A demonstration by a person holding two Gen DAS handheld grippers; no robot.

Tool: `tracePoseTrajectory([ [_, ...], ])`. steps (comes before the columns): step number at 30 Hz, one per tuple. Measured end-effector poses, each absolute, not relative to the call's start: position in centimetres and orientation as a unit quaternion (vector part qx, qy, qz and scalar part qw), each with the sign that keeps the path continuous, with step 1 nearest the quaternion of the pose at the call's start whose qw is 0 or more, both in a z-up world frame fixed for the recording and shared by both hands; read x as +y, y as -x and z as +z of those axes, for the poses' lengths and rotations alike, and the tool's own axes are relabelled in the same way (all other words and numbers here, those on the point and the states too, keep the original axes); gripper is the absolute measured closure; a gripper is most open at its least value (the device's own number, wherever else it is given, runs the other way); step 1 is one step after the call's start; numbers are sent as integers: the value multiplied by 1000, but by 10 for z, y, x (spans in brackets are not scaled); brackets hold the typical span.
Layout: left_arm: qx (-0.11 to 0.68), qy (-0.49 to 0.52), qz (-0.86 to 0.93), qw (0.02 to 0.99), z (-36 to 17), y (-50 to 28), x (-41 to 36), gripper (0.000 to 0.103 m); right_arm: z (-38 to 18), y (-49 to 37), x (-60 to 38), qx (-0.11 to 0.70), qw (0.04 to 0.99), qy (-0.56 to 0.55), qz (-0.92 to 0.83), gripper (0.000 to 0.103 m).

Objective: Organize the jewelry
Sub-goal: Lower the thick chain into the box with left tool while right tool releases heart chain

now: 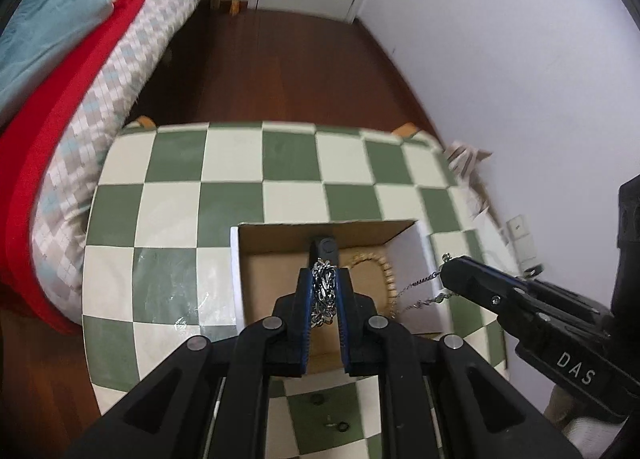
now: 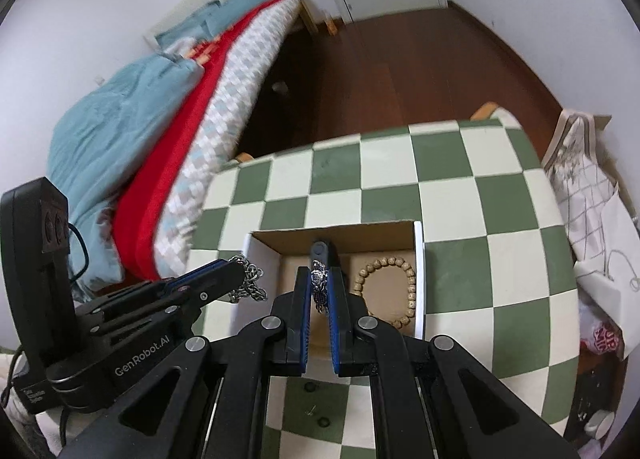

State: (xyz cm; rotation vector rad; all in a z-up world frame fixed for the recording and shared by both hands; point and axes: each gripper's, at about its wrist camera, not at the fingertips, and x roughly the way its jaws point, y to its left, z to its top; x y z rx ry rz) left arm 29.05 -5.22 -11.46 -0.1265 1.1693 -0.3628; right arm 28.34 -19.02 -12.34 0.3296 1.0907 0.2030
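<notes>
Silver chain (image 1: pixel 323 291) hangs pinched in the left hand-held gripper (image 1: pixel 324 279) and right hand-held gripper (image 2: pixel 320 283) over a cardboard box (image 1: pixel 280 237) on the green-checked worktop (image 1: pixel 240 171); bed (image 1: pixel 80 99) at nine o'clock.

One box (image 2: pixel 418 271), one bead bracelet (image 2: pixel 386 291), one chain (image 1: pixel 324 291) (silver), two grippers.

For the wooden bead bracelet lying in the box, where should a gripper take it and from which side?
Probably from above, pinching across one stretch of the bead bracelet. It lies flat as an open loop on the floor of the cardboard box, close to the right wall, so a side approach looks blocked. The left arc of the loop seems the clearest. Both grippers are currently shut on the silver chain.
</notes>
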Motion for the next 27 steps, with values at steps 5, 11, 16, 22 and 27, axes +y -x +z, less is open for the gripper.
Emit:
tracePoseTrajectory([
  [5,559,45,-136,817,-125,-308,-51,87,-148,-304,-192,551,817,-148,89,94],
  [11,530,22,-81,844,-117,-308,-38,21,-160,-312,-194,579,805,-112,64,44],
  [16,510,-12,-18,860,-119,-297,-20,0,-161,-305,-195,585,808,-65,26,9],
  [22,497,-29,24,867,-126,-276,-9,0,-172,-286,-194,595,803,-28,-14,0],
  [27,492,-40,35,869,-127,-256,-10,0,-177,-269,-191,593,804,-20,-23,0],
])
